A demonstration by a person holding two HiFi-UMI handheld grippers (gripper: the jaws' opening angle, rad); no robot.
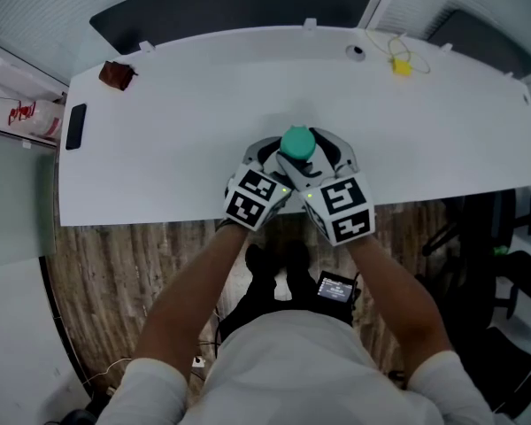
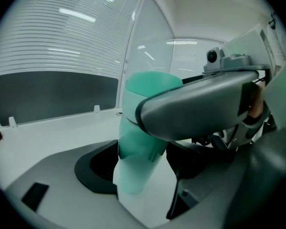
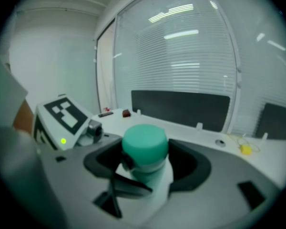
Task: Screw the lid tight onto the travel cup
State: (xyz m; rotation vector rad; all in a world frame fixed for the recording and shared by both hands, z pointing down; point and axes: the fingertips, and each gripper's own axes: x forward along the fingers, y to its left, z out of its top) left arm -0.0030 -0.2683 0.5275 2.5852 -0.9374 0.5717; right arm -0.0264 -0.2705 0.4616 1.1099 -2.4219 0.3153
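The cup (image 2: 133,171) stands upright at frame centre in the head view, near the front edge of the table (image 1: 186,131), with its lid (image 1: 298,142) on. The left gripper (image 2: 143,175) has its jaws closed against the pale cup body. The right gripper (image 3: 145,166), crossing just above, clamps the green lid between its dark pads (image 3: 193,166).

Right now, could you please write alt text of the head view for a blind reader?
Seen from above, the left gripper and the right gripper close on a green-topped travel cup at the near edge of a white table. A flat black device and a small brown thing lie at the far left.
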